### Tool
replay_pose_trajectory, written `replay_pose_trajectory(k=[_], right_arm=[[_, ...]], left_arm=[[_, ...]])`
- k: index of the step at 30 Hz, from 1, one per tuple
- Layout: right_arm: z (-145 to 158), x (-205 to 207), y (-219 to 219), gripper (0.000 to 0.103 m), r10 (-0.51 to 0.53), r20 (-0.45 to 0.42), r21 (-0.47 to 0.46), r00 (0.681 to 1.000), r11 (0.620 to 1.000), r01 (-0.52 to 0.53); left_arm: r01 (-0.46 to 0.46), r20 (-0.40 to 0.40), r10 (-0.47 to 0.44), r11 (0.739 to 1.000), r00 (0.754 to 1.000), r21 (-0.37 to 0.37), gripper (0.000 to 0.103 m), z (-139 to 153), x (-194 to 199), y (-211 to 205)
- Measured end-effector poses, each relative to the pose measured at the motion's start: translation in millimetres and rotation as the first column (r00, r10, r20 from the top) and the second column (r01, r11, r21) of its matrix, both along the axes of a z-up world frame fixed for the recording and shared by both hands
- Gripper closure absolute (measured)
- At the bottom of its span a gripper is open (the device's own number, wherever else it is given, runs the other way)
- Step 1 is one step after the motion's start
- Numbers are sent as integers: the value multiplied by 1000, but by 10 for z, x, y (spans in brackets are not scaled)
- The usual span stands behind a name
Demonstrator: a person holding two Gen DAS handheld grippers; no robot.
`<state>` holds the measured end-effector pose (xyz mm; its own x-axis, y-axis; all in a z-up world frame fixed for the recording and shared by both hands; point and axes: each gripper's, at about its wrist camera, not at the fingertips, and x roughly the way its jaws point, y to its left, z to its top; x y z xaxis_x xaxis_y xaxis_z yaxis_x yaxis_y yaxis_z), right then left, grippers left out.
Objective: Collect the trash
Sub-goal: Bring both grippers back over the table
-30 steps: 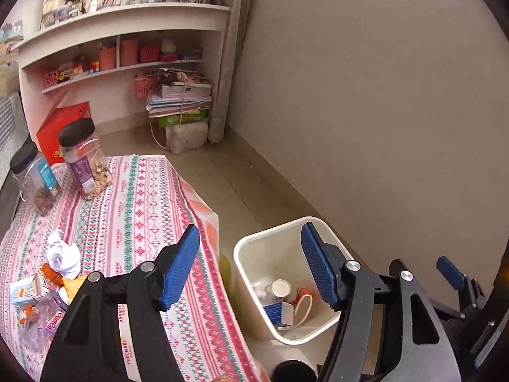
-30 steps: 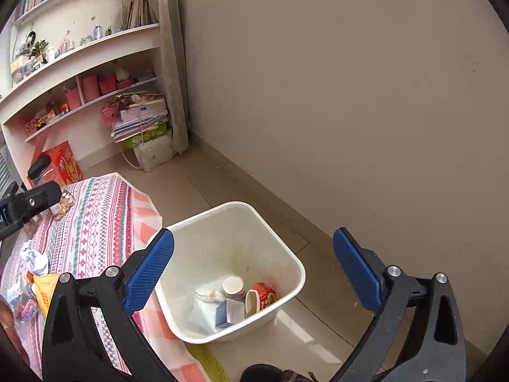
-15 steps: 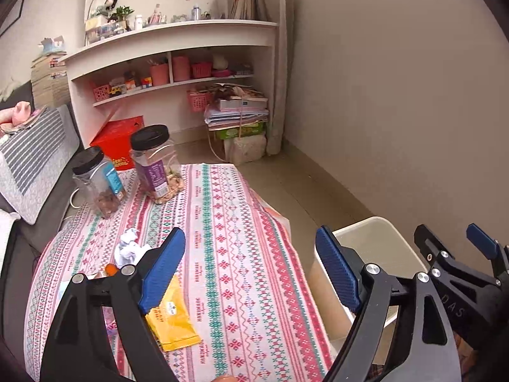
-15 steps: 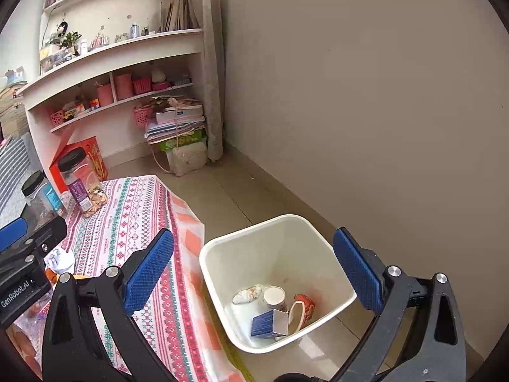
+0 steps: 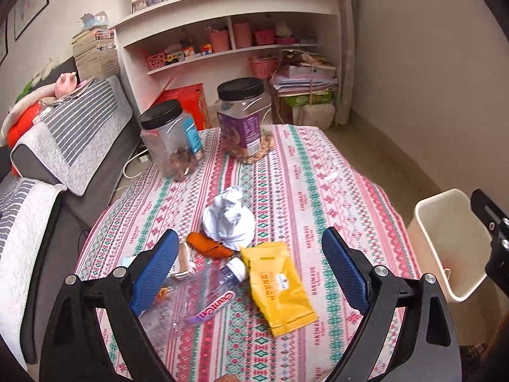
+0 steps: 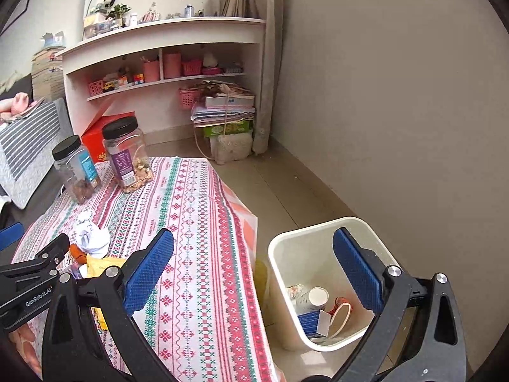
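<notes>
My left gripper (image 5: 249,269) is open and empty, held over trash on the patterned tablecloth (image 5: 318,191): a yellow packet (image 5: 278,286), a clear plastic bottle (image 5: 194,302), a crumpled white paper (image 5: 227,219), an orange peel (image 5: 206,245) and a small carton (image 5: 184,262). My right gripper (image 6: 253,269) is open and empty, between the table edge and the cream trash bin (image 6: 286,248) on the floor. The bin holds a cup, a blue carton and a red-rimmed lid. The bin also shows at the right of the left wrist view (image 5: 439,245).
Two black-lidded clear jars (image 5: 171,140) (image 5: 243,121) stand at the table's far end. A grey striped sofa (image 5: 73,133) is left of the table. A white shelf unit (image 6: 165,63) and stacked papers (image 6: 226,111) are at the back. A wall runs along the right.
My left gripper has swung left from the bin to above the trash on the table. My right gripper has drawn back and turned left, so the table now shows beside the bin.
</notes>
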<state>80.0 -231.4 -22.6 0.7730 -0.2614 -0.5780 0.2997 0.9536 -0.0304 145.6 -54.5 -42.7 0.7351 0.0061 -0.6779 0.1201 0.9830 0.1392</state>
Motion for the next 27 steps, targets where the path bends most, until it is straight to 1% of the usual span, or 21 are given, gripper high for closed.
replay_pose_trajectory(k=[6,8,9,11,14,15,16,17,18,20,21,23,24,25,27], right_arm=[[-93,178,327,7,64,-35,-14,997,998,-65],[-120,225,433,7,89,-49,-14,995,996,-90],[-137,250,479,7,104,-59,-11,993,994,-105],[-186,304,566,7,134,-83,-7,988,991,-135],[-246,383,666,7,156,-115,-9,981,987,-158],[-268,409,685,7,159,-124,-8,979,987,-161],[-289,433,697,7,162,-134,-6,978,986,-164],[-315,460,709,7,168,-146,0,975,985,-170],[-337,482,722,7,177,-157,7,972,984,-178],[-382,539,758,7,197,-183,18,963,980,-197],[-408,563,788,7,210,-196,22,958,977,-210],[-466,611,846,7,238,-218,36,946,971,-236],[-503,633,876,7,254,-230,50,940,967,-249],[-544,664,899,7,269,-246,69,931,963,-260],[-639,721,946,7,295,-276,115,915,955,-273]], left_arm=[[-54,-70,58,997,996,54,14,-222,212,388],[-60,-115,68,996,991,71,14,-296,290,492],[-47,-152,59,996,987,80,14,-341,332,532],[-8,-224,33,994,974,110,14,-459,389,581],[84,-354,-17,981,935,175,14,-744,438,574],[98,-375,-17,976,927,196,14,-839,448,583],[99,-383,-10,972,924,215,14,-917,455,600],[104,-393,-11,971,919,215,14,-978,469,618],[111,-402,-19,972,915,206,16,-1024,485,630],[140,-413,-53,973,909,184,24,-1077,501,629],[161,-429,-69,970,901,181,32,-1114,502,617],[166,-419,-75,969,905,186,34,-1107,484,605],[167,-405,-84,970,910,174,45,-1066,461,605],[171,-390,-97,972,916,159,49,-1005,436,614],[156,-382,-106,982,918,103,51,-882,398,679]])
